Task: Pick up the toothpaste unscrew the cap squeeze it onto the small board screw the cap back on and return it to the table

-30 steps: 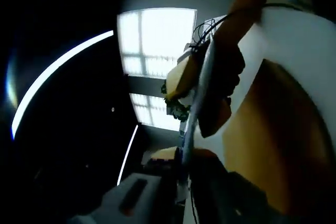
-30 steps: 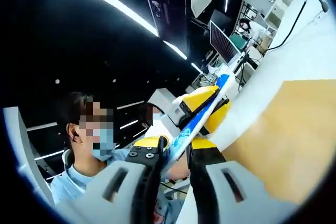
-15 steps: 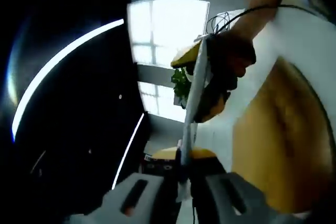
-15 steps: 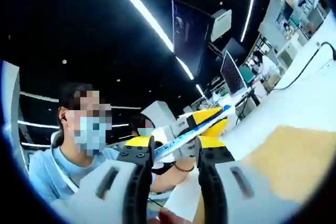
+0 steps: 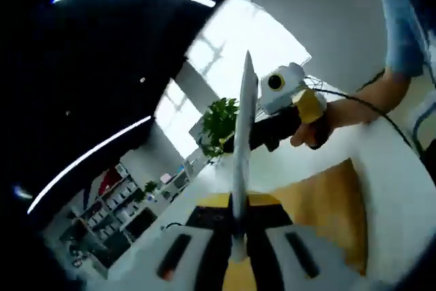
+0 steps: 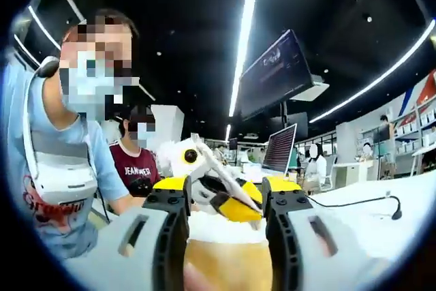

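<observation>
In the left gripper view, the left tongs (image 5: 237,253) grip one toothpaste tube (image 5: 240,168) near its lower end, the jaws closed on it; the tube stands up along the middle of the view, edge-on, its flat crimped end uppermost; beyond it the right tongs (image 5: 262,134) are held in a hand (image 5: 325,117), apart from the tube, with one dark cable (image 5: 368,103) trailing from them; below lies one wooden small board (image 5: 323,199) on the white worktop (image 5: 402,209); one green potted plant (image 5: 219,124) stands in front of a bright window (image 5: 225,52).

In the right gripper view, the right tongs (image 6: 225,219) stand wide, two jaws with nothing between them; beyond the gap the left tongs (image 6: 231,202) carry the toothpaste tube (image 6: 216,172), tilted up to the left; the small board (image 6: 228,264) shows low between the jaws; two people are at the left, one in a light blue shirt (image 6: 58,168), one in a dark red shirt (image 6: 136,168); two screens are behind, one monitor overhead (image 6: 276,73) and one laptop (image 6: 281,149).
</observation>
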